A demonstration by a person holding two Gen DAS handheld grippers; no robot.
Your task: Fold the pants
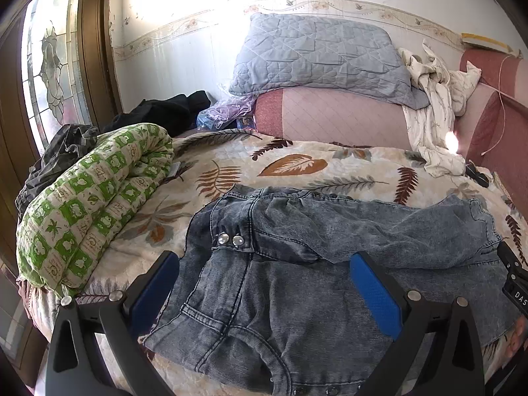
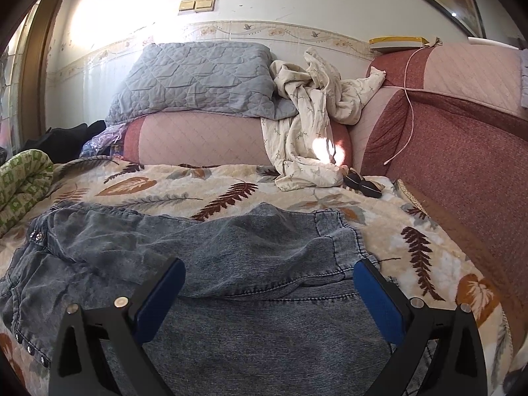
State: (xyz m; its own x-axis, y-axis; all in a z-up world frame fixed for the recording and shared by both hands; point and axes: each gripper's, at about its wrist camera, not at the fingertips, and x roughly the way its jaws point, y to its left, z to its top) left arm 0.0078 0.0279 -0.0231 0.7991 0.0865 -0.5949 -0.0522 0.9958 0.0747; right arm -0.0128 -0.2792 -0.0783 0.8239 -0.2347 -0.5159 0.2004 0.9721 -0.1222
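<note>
The left gripper [image 1: 264, 290] hovers with its blue-padded fingers spread wide, holding nothing, and the right gripper [image 2: 269, 297] is likewise spread and empty. Below both lie the faded grey-blue denim pants [image 1: 297, 264], partly folded, on the leaf-patterned cream bed cover [image 1: 297, 165].

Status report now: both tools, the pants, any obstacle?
Left tool open, right tool open, both empty. Pants partly folded on bedspread. Nothing blocking.
</note>
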